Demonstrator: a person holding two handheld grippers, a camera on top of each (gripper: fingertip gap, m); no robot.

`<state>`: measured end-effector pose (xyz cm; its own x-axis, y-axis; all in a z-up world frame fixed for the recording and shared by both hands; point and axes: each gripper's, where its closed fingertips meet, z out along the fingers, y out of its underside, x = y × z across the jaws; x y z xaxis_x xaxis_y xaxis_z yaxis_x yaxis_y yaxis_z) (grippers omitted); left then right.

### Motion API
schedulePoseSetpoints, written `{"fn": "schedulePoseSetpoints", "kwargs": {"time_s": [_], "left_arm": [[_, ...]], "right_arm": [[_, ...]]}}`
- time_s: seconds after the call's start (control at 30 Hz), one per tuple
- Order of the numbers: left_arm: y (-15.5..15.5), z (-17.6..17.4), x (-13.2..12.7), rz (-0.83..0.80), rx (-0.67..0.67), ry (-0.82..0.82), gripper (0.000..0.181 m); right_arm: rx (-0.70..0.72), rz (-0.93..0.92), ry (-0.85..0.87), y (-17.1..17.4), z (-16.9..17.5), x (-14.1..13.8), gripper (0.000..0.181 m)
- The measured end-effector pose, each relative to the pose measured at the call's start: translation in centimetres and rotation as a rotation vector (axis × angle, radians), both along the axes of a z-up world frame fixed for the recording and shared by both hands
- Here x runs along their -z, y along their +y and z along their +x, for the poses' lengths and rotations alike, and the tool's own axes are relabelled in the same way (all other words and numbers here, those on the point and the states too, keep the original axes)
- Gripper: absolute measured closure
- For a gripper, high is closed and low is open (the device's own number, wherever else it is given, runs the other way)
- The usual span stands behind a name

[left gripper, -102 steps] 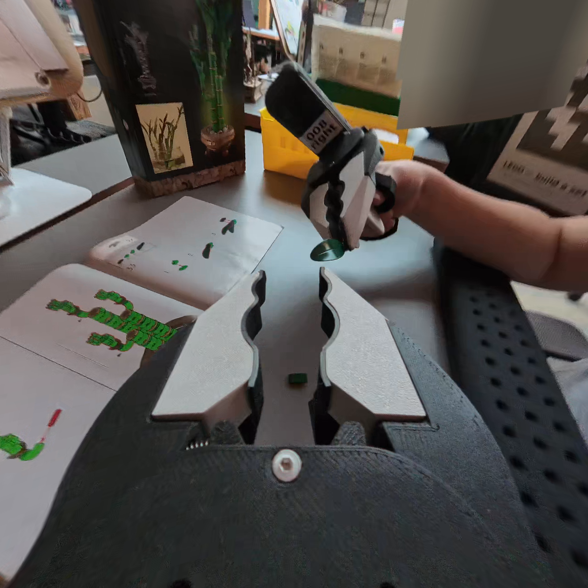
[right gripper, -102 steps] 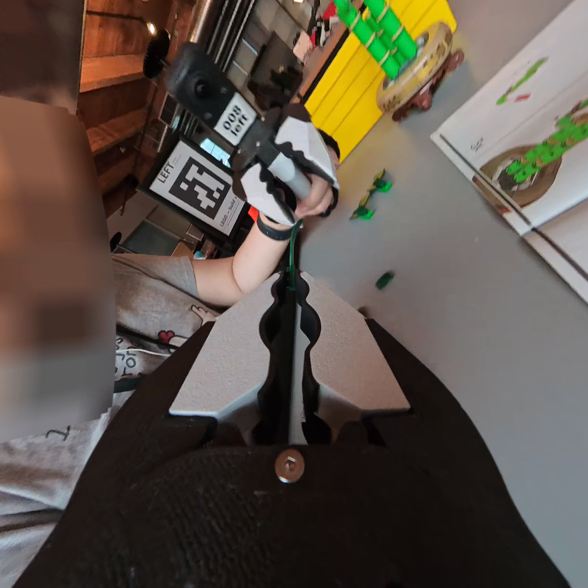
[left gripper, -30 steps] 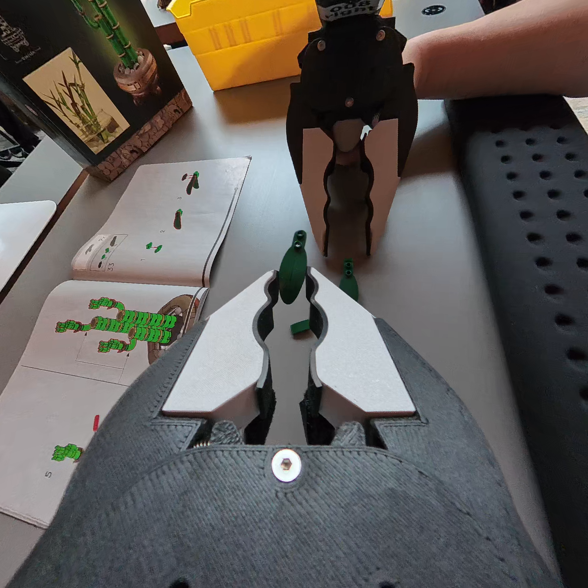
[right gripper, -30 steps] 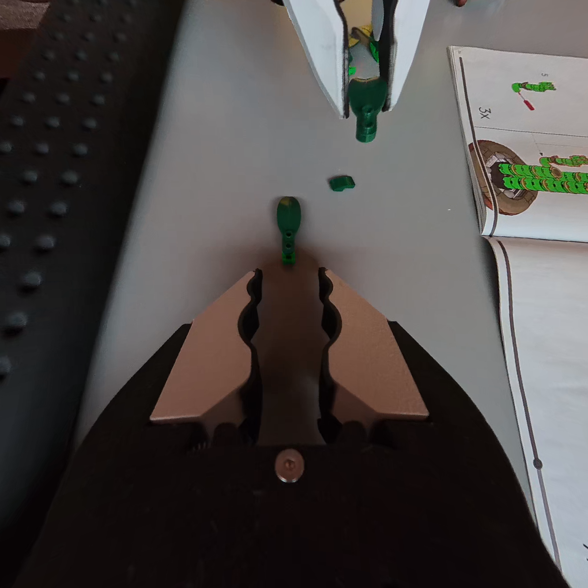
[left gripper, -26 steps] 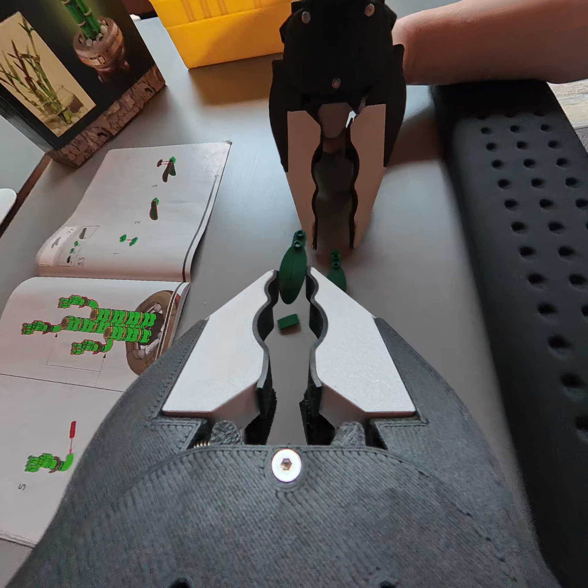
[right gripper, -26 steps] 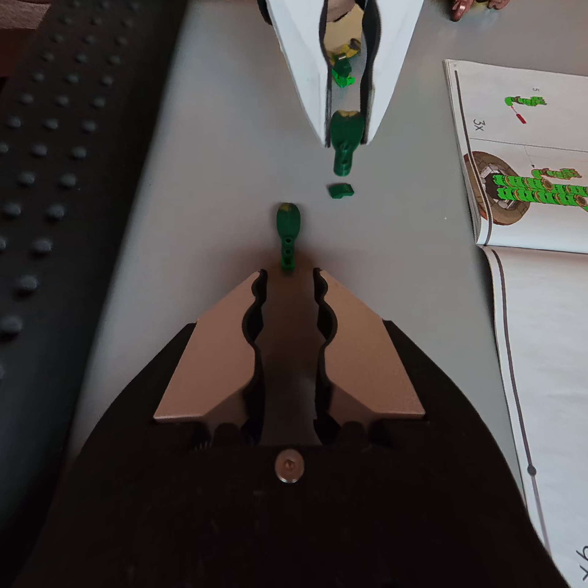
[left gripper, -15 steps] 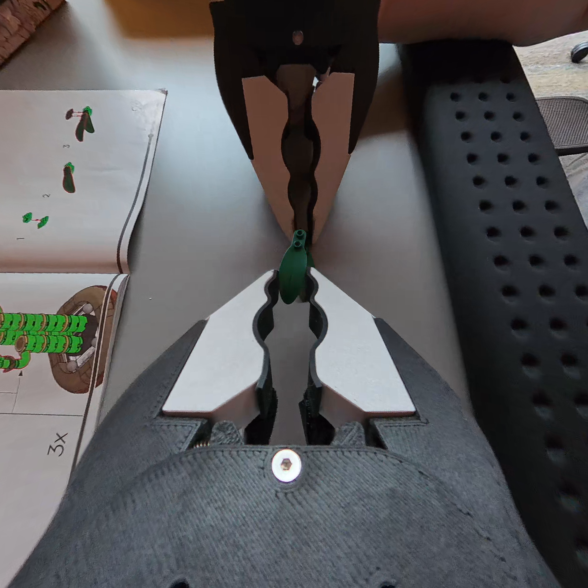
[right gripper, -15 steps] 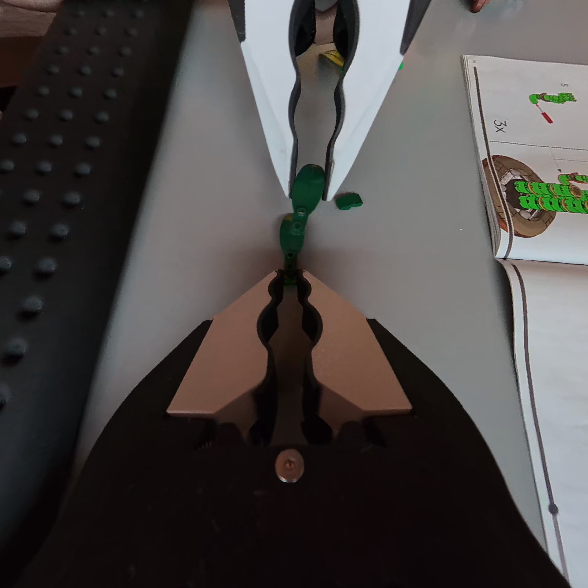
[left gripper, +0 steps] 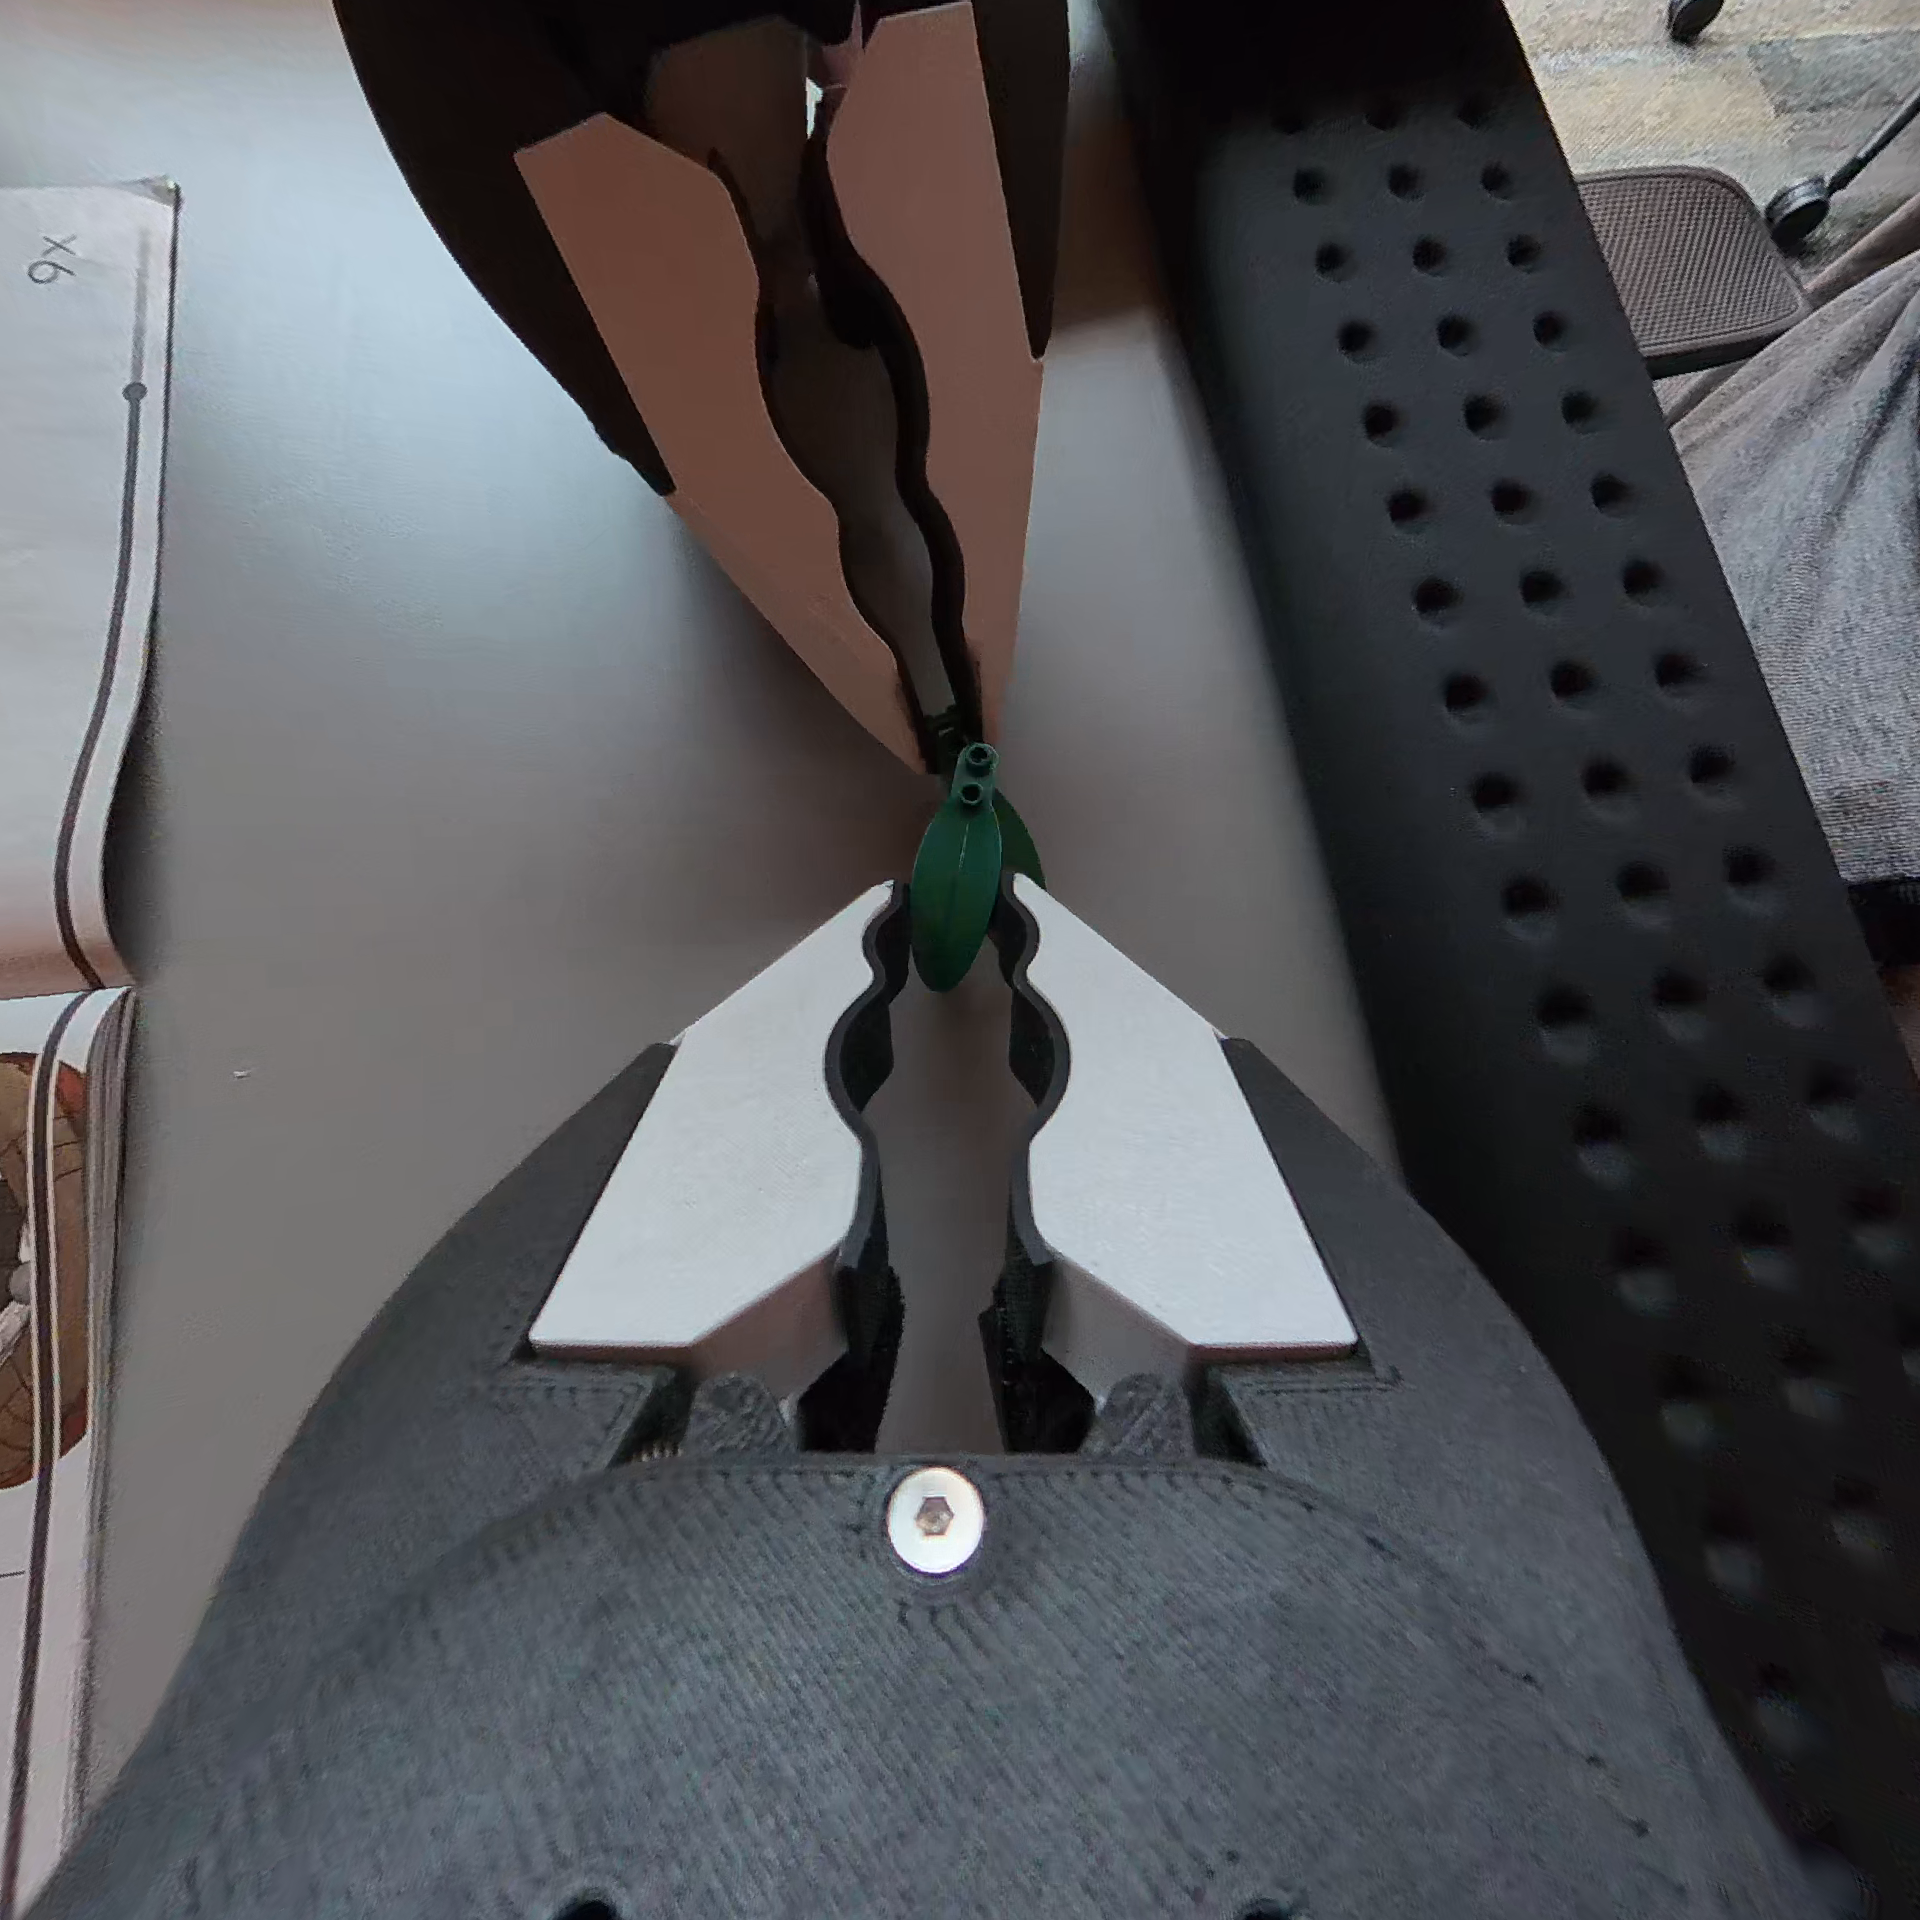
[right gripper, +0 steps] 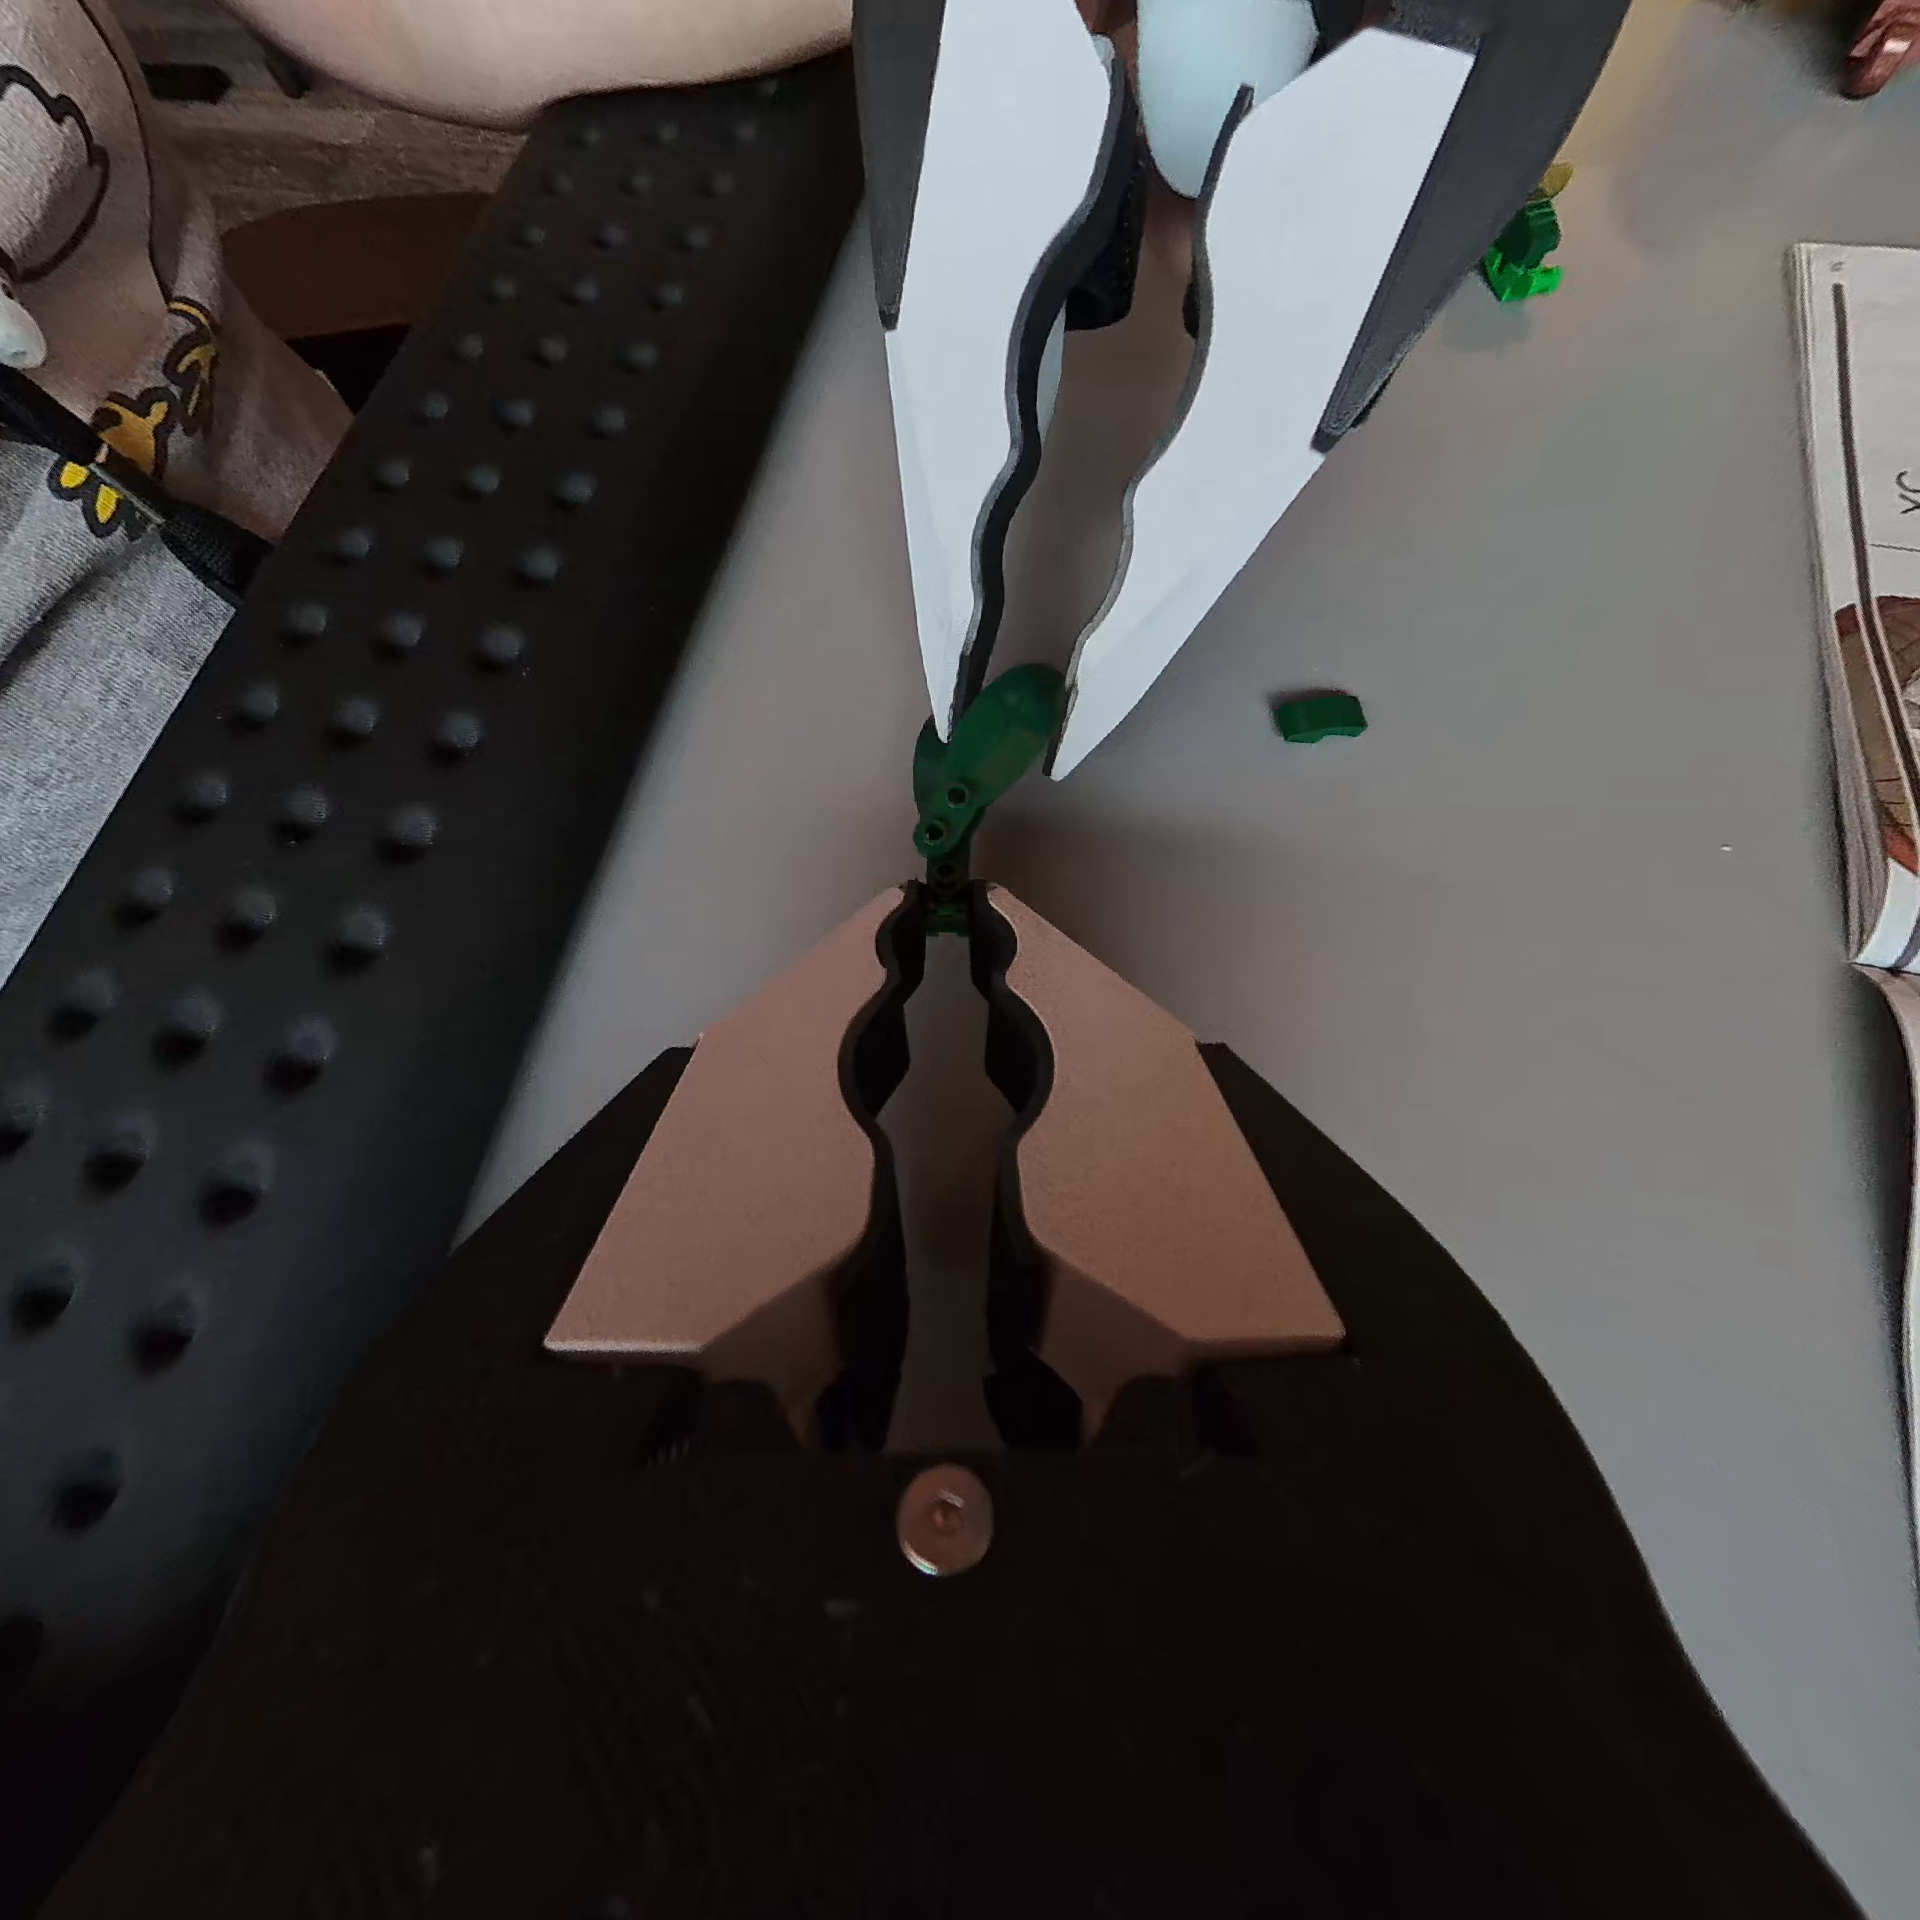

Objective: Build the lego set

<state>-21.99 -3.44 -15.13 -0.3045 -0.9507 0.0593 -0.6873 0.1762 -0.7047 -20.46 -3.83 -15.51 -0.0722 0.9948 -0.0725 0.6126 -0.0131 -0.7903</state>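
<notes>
On the table [right gripper: 1455, 1039], beside the mat [left gripper: 1558, 727] at 3 o'clock, we clench our left gripper [left gripper: 951, 914] on one leaf [left gripper: 954, 894] and our right gripper [right gripper: 943, 906] on another leaf's [left gripper: 1023, 847] stem, tips meeting; a brick [right gripper: 1317, 716] lies at 2 o'clock.

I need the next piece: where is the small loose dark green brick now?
In the right wrist view, the small dark green brick lies alone on the grey table, right of the left claw, before the booklet.

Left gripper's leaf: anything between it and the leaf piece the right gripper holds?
Nothing visible. The left gripper pinches the dark green leaf, the right gripper pinches the second leaf by its stem, and their stud ends already meet above the grey table. The loose green brick lies off to one side.
</notes>
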Motion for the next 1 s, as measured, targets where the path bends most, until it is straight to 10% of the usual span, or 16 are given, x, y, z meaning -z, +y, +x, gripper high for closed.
{"fn": "schedulePoseSetpoints", "kwargs": {"time_s": [1.0], "left_arm": [[1.2, 0.5, 1.0, -0.001, -0.097, 0.049, 0.16]], "right_arm": [[0.035, -0.062, -0.001, 0.2, 1.0, -0.4, 0.16]]}}
